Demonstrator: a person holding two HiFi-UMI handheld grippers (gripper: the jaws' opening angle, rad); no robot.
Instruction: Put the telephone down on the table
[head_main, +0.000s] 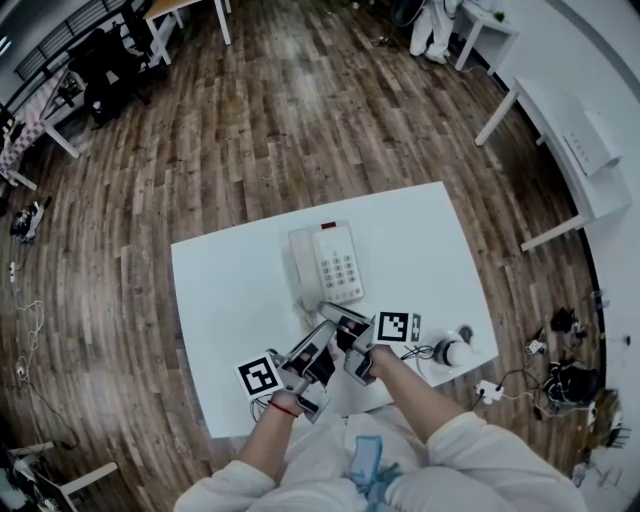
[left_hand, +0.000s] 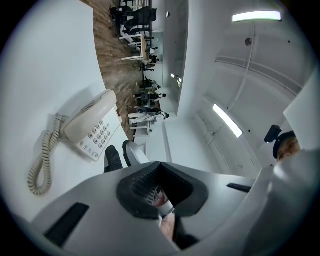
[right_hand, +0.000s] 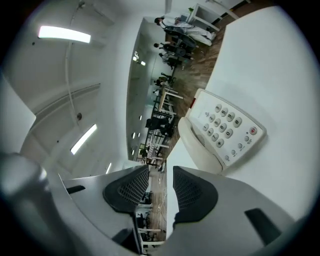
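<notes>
One broad stretch of dark wood floor (head_main: 280, 120), seen steeply from above, with other desks at its far edges. At the centre, a white rectangular table (head_main: 220, 300). On the table, near the middle, the cream telephone (head_main: 328, 262): flat on its base, keypad up, handset seated in the cradle on the left as seen from above, gripped by neither gripper.

Toward the table's near edge, two handheld grippers side by side, both pointing at the telephone, close to its near edge and apparently not touching it. Left gripper (left_hand: 160, 192): dark ribbed pads pressed fully together, holding nothing. Right gripper (right_hand: 161, 190): pads parted by a moderate gap, only the distant room visible through it, nothing gripped; telephone ahead and off to one side, apart from the pads.

Smaller: the coiled cord (left_hand: 40, 160), looping from the handset's end across the tabletop toward the near side, close to the gripper tips. Smallest: a round white gadget (head_main: 455, 348) with a thin dark cable near the table's right corner, well apart from the telephone.

Judging by this layout, the putting-down itself apparently complete, with letting go and backing off as the step in hand. Next move, most likely: drawing both grippers back toward the body, clear of the coiled cord, so as not to snag it and drag the handset from its cradle
</notes>
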